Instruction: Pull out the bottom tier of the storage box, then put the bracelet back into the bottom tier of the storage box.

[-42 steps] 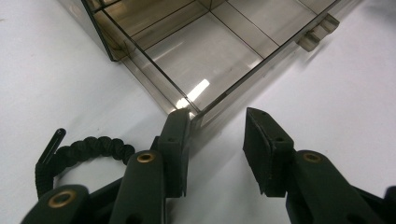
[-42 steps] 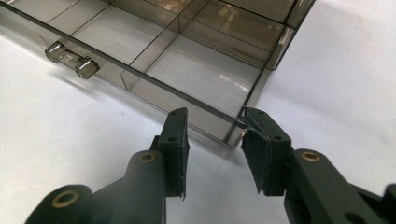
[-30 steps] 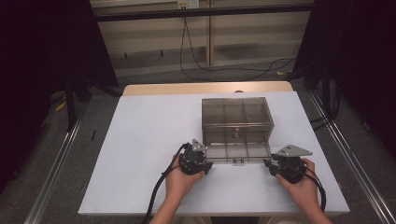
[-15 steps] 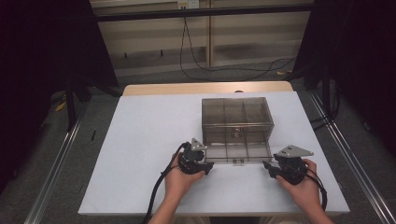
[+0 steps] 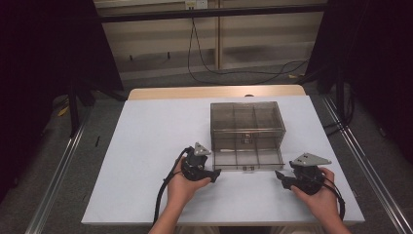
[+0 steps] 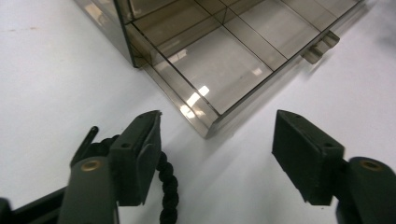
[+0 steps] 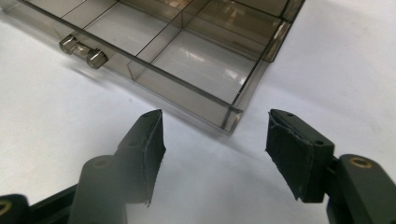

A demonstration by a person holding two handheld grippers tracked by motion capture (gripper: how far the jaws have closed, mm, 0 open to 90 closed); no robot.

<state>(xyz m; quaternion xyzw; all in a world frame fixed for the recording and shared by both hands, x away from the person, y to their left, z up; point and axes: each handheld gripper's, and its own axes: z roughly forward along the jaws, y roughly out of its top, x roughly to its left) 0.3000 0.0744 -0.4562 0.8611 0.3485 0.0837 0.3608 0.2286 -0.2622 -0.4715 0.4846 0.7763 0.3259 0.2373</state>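
Dim room with dark curtains at both sides, pale wall panels behind, cables trailing over the grey floor; metal rails flanking a white counter (image 5: 146,146) with a wooden edge at its far end

On the right half of that counter, a smoky clear plastic box (image 5: 247,127) split into compartments, its shallow bottom drawer (image 5: 248,158) pulled partway toward the person, every visible section bare, a small latch handle (image 7: 84,52) at the drawer's front edge

Judging by that, drawer opening looks done or nearly so; nothing lifted, nothing placed yet, so any filling or closing seems left to do

Left gripper (image 5: 214,172) just off the drawer's near left corner, jaws spread wide, gripping nothing; right gripper (image 5: 278,175) just off the near right corner, jaws likewise released, clear of the plastic
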